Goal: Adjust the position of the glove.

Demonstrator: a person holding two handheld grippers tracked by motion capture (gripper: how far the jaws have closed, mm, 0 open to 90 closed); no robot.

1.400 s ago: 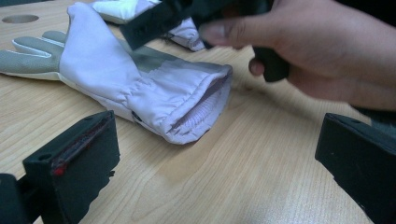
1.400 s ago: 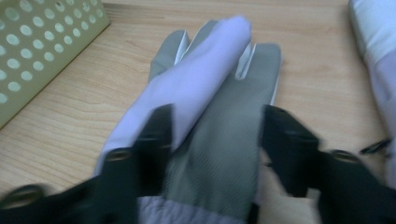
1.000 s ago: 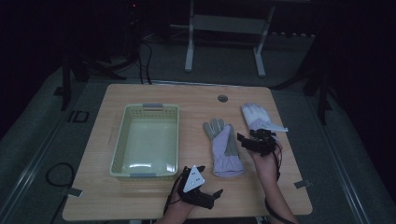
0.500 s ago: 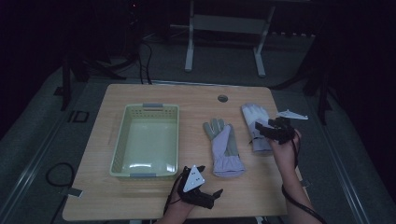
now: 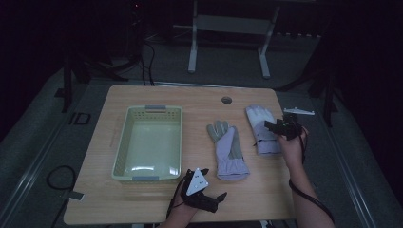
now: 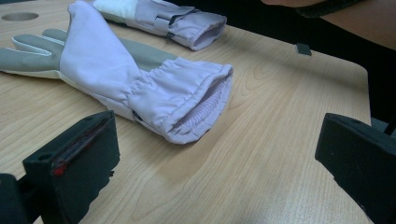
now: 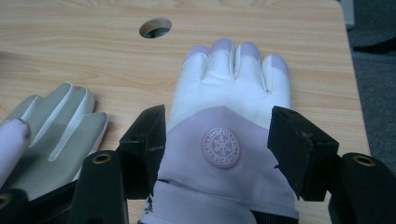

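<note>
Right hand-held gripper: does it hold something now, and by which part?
Nothing is held. The right hand-held gripper is open, its jaws on either side of the white glove without closing on it.

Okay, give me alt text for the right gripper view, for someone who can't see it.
The right tongs, jaws open, straddle a white and lilac glove lying back-up on a wooden table, a round snowflake emblem between the jaws. A second glove lies to its left, grey palm up, and a round hole sits in the tabletop beyond.
</note>
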